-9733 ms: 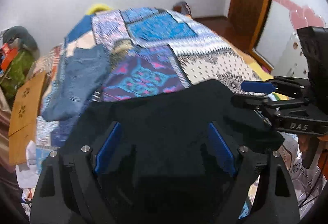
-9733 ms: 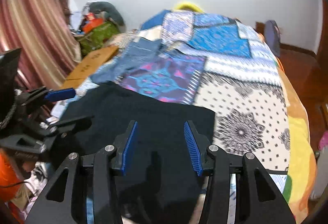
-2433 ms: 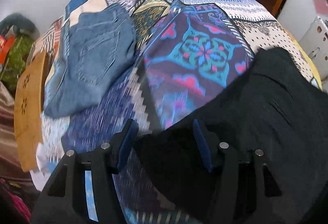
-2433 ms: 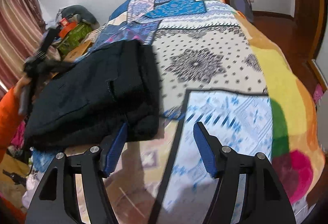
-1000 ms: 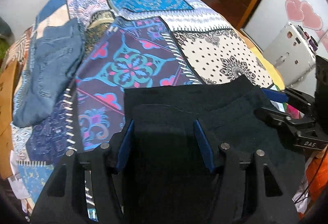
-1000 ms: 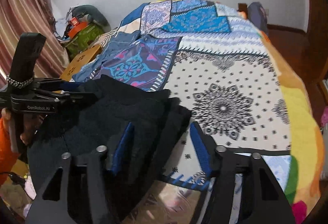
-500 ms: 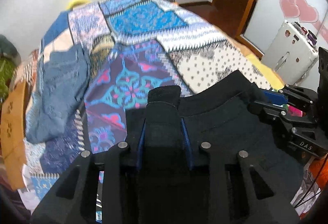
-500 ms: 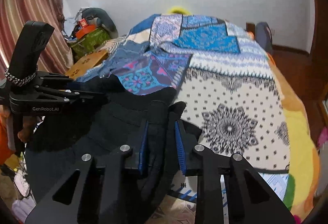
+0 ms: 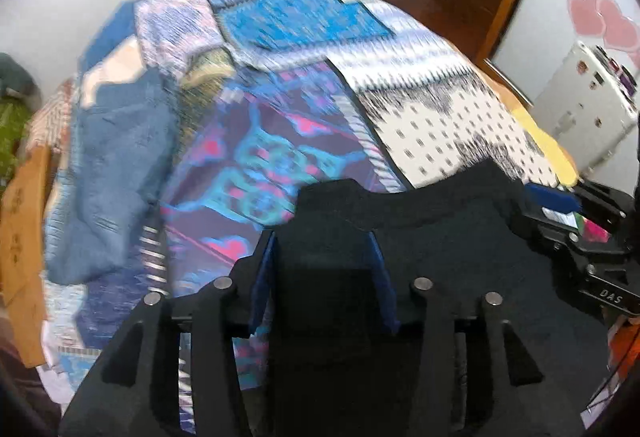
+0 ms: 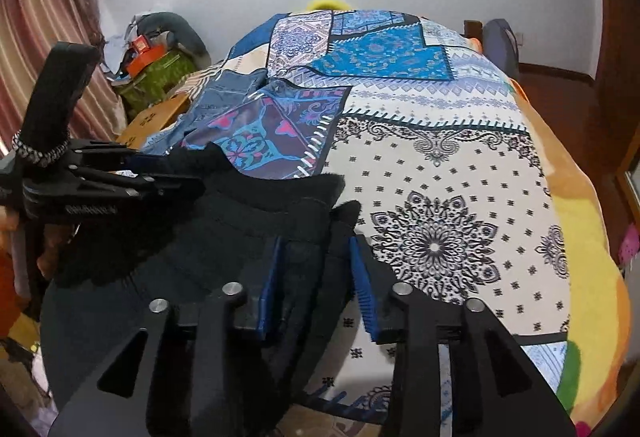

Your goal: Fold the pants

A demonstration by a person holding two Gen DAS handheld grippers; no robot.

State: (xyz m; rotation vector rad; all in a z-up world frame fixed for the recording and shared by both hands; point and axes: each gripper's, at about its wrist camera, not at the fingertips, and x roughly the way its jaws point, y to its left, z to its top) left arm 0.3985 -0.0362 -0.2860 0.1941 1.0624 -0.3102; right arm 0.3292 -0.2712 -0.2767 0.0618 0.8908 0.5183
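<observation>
Black pants (image 9: 460,237) fill the near part of the left wrist view, over the patchwork bedspread (image 9: 304,37); the left gripper (image 9: 324,237) clamps a thick fold. From the right wrist, the right gripper (image 10: 316,257) pinches another bunch of them, blue jeans (image 10: 224,93) lying far behind.

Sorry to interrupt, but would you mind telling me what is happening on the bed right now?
A person is folding black pants over a patchwork bedspread, using a handheld claw in each hand. The left claw and the right claw each have a bunch of the dark fabric pinched between their blue pads, gripping one edge of the pants. A pair of blue jeans lies untouched farther up the bed.
</observation>
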